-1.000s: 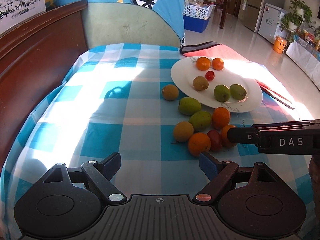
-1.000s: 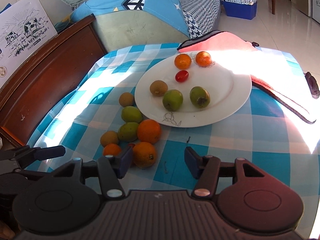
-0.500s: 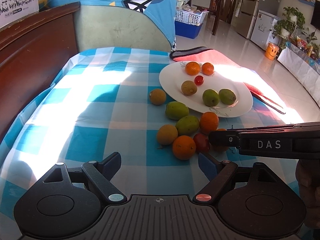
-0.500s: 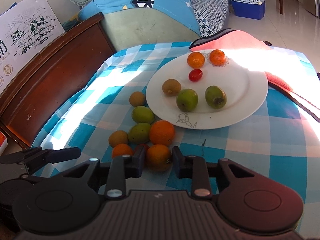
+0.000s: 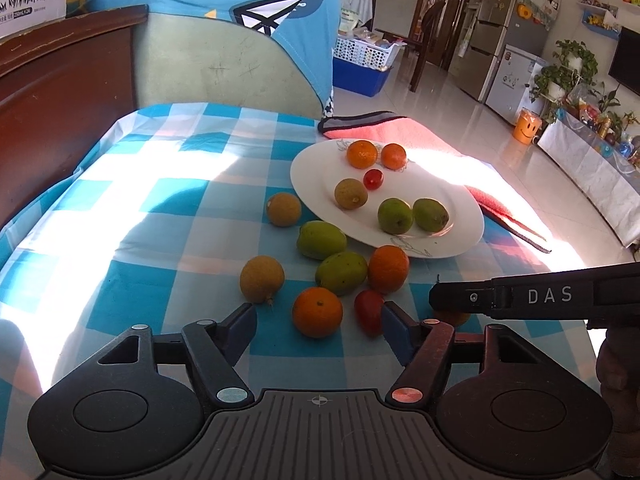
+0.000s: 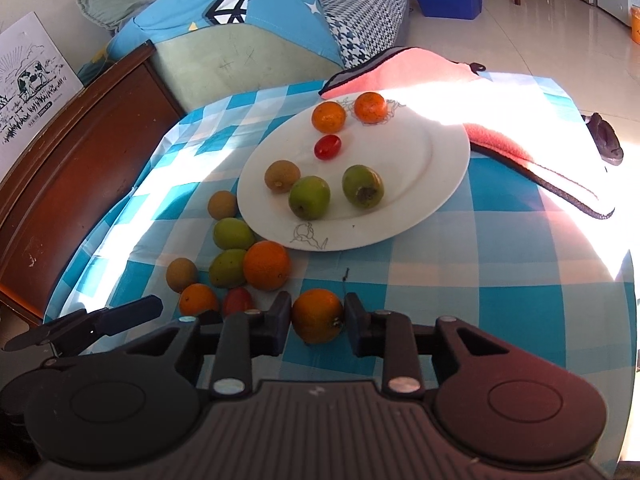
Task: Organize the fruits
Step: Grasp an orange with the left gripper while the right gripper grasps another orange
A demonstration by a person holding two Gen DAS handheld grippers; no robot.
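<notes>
My right gripper (image 6: 318, 318) is shut on an orange (image 6: 316, 312) just above the checked cloth; its black finger (image 5: 520, 296) crosses the left wrist view. My left gripper (image 5: 318, 330) is closing around a second orange (image 5: 317, 312) and a red tomato (image 5: 369, 312). There is a gap at the left pad, so nothing is gripped. Near them lie two green fruits (image 5: 341, 272), another orange (image 5: 388, 269) and two brown fruits (image 5: 262, 279). The white plate (image 6: 440, 160) holds two oranges, a tomato, a brown fruit and two green ones.
A pink towel (image 6: 500, 136) lies behind and to the right of the plate. A dark wooden board (image 5: 60, 100) runs along the table's left side. A chair with a blue cover (image 5: 240, 40) stands at the far end. The table edge drops off at the right.
The right gripper closed on the orange and now holds it. The left gripper's jaws narrowed, and the loose fruits now lie closer to it, with an orange and the tomato between the fingers.
</notes>
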